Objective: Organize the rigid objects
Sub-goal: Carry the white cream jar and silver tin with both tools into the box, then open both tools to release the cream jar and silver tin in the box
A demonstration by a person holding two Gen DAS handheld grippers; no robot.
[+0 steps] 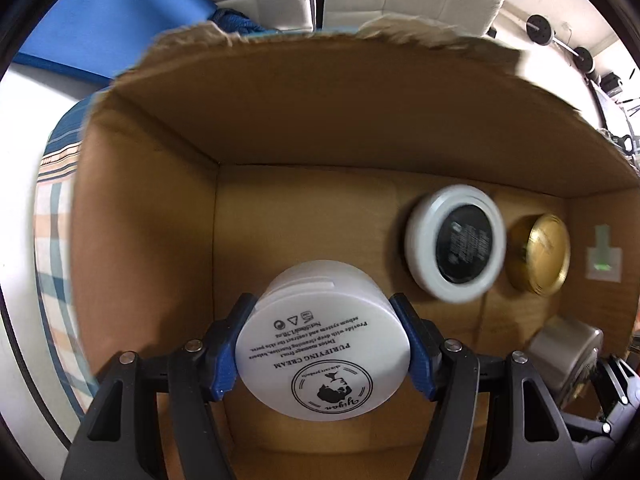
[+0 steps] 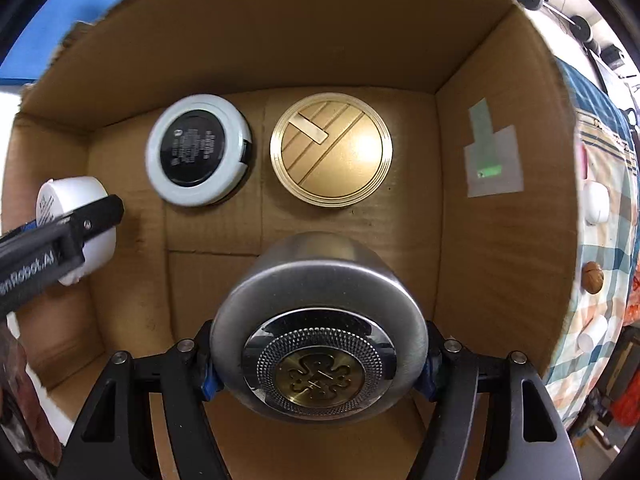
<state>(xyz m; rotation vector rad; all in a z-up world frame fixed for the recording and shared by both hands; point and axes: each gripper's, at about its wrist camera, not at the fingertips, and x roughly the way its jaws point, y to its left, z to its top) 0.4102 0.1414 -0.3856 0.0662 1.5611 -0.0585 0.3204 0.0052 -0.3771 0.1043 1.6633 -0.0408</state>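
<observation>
Both grippers reach into an open cardboard box [image 1: 152, 208] [image 2: 500, 208]. My left gripper [image 1: 324, 340] is shut on a white cream jar [image 1: 324, 356], held above the box floor at its left side; the jar also shows in the right wrist view [image 2: 76, 208]. My right gripper [image 2: 318, 356] is shut on a silver metal jar [image 2: 320, 320] with a brass emblem, held over the box floor; it shows in the left wrist view [image 1: 568, 356]. A white-rimmed black compact [image 1: 456, 244] [image 2: 200, 156] and a gold round compact [image 1: 540, 254] [image 2: 332, 150] lie on the box floor by the far wall.
A taped label [image 2: 494, 160] is stuck on the box's right wall. The box sits on a plaid cloth [image 2: 600, 272] that carries a white case [image 2: 596, 202], a walnut [image 2: 593, 277] and a small white cylinder [image 2: 592, 336]. A blue mat [image 1: 112, 20] lies behind.
</observation>
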